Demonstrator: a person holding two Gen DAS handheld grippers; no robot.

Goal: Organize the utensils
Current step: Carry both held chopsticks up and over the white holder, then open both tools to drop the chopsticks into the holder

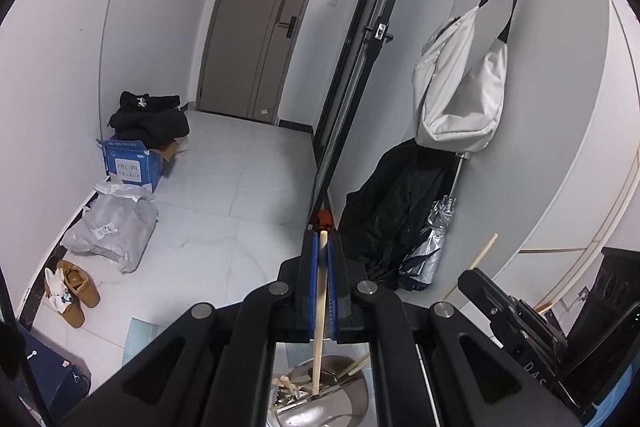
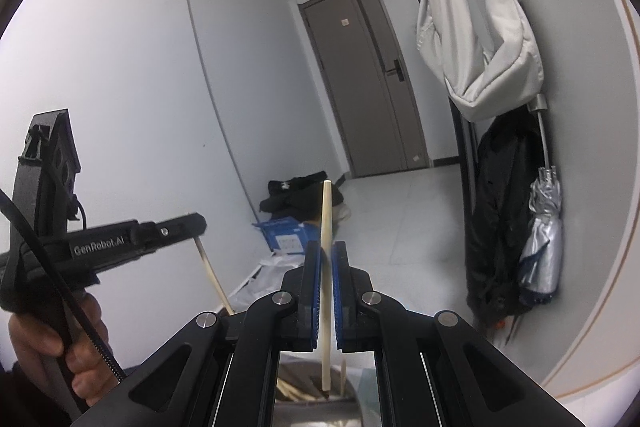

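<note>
So both hands are mid-job here, nothing sorted yet as far as I can tell. The left gripper [image 1: 322, 259] is clenched on a pale wooden chopstick [image 1: 319, 327], which runs up between the blue pads from the 6 o'clock edge of the left wrist view. The right gripper [image 2: 328, 267] is clamped on its own light wooden chopstick [image 2: 326, 267], tip poking up toward 12 o'clock.

Below both of them, at 6 o'clock, sits a shiny round steel bowl [image 1: 344, 407] with more wooden sticks [image 1: 288, 385] lying jumbled in it, so plenty is left to pull out. I can't see any holder or tray where these two are meant to go, so that part is guesswork. I'd call it early days.
</note>
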